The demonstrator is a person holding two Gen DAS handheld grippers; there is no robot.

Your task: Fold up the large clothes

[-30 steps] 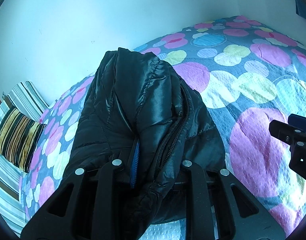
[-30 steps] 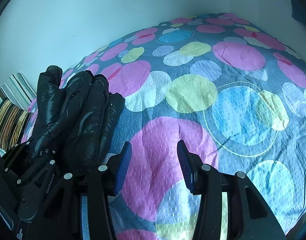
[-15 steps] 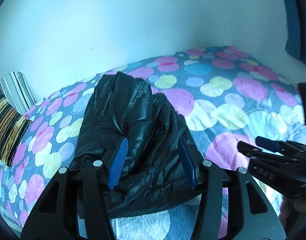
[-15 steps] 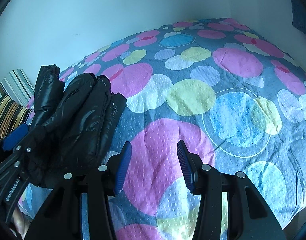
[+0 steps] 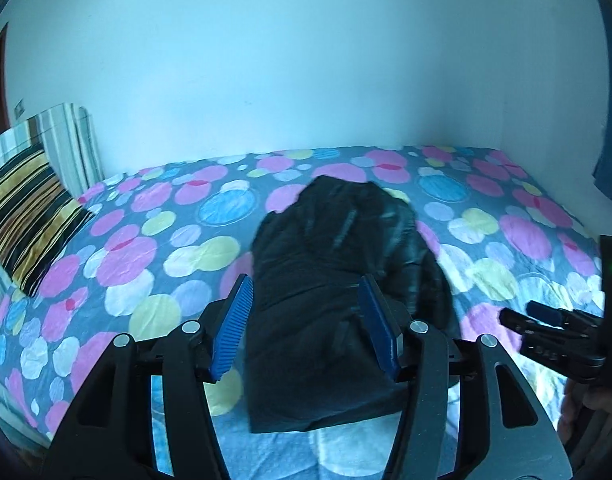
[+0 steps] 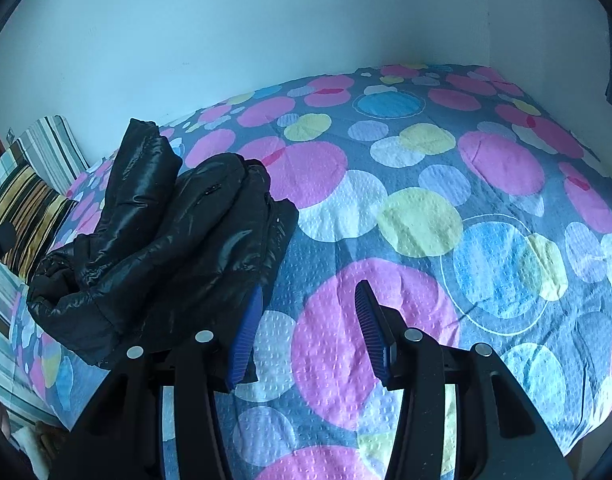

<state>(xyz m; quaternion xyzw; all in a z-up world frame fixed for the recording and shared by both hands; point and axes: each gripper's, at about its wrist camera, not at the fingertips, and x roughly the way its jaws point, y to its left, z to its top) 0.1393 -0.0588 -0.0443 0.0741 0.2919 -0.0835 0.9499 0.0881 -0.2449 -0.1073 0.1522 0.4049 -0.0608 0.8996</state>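
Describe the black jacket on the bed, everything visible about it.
The black jacket is a shiny, quilted puffer, folded into a thick, rumpled bundle. A zipper line shows on its upper layer. It lies on the spotted bedspread near the striped pillows. Neither the left gripper nor the right gripper, both open, grips it.

No text, label, brand or number can be read in either view.
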